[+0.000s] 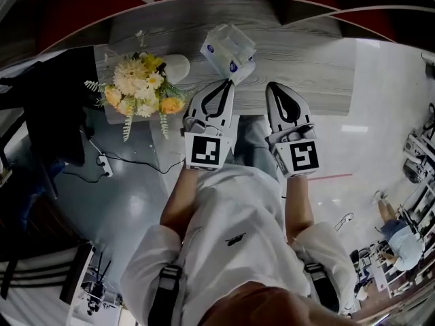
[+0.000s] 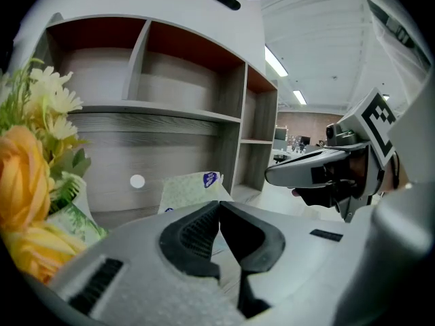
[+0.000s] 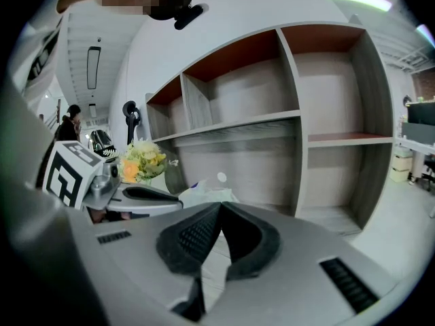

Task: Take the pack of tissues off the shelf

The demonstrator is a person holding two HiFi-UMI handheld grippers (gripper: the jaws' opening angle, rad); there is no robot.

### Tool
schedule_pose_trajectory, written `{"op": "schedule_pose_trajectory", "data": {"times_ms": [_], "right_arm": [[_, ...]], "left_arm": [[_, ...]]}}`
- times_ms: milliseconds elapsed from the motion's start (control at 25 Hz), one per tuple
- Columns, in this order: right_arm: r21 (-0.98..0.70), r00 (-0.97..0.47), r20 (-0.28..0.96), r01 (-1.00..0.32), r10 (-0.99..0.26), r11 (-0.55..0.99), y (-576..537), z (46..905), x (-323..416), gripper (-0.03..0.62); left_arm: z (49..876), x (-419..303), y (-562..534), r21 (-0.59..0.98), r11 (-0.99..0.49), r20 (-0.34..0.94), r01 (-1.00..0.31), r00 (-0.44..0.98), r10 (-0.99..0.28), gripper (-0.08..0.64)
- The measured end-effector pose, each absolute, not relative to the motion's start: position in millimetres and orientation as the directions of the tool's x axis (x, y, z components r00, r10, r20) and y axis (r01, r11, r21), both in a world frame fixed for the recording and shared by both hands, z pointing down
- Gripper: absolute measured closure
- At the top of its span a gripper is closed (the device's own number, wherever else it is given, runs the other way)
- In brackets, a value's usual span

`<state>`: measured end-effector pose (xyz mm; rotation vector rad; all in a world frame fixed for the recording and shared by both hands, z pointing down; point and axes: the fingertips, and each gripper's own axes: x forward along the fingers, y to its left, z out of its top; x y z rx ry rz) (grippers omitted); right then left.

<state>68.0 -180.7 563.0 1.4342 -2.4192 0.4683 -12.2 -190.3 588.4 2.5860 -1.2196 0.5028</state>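
Note:
The pack of tissues (image 1: 228, 46), pale green-white with blue logos, sits tilted over the grey wooden shelf board (image 1: 306, 56). My left gripper (image 1: 229, 80) is shut, its tips pinching the pack's near edge. In the left gripper view the jaws (image 2: 219, 202) meet with the pack (image 2: 187, 189) rising just behind them. My right gripper (image 1: 270, 85) hangs alongside to the right, shut and holding nothing. In the right gripper view its jaws (image 3: 221, 204) are closed, and the pack (image 3: 207, 194) and the left gripper (image 3: 173, 197) lie to the left.
A bunch of yellow and white flowers (image 1: 139, 87) in a pale vase (image 1: 178, 65) stands on the shelf just left of the pack. The shelf unit (image 3: 299, 117) has several open compartments above and to the right. A black cable and power strip (image 1: 105, 165) lie on the floor.

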Motion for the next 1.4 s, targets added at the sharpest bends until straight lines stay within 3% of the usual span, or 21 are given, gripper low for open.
{"op": "schedule_pose_trajectory", "data": {"times_ms": [760,1400], "right_arm": [[-0.165,-0.462,0.459,-0.884,-0.759,0.438,-177.1,608.9,66.5,0.568],[-0.167,-0.456,0.460,-0.887,-0.761,0.430,-177.4,604.1,65.4,0.568]], "left_arm": [[657.4,-12.0,-185.7,0.077,-0.642,0.493,-0.763,0.589,-0.640,0.529],[647.4,-25.0,-180.9,0.093,-0.612,0.481,-0.785,0.574,-0.663,0.523]]}}
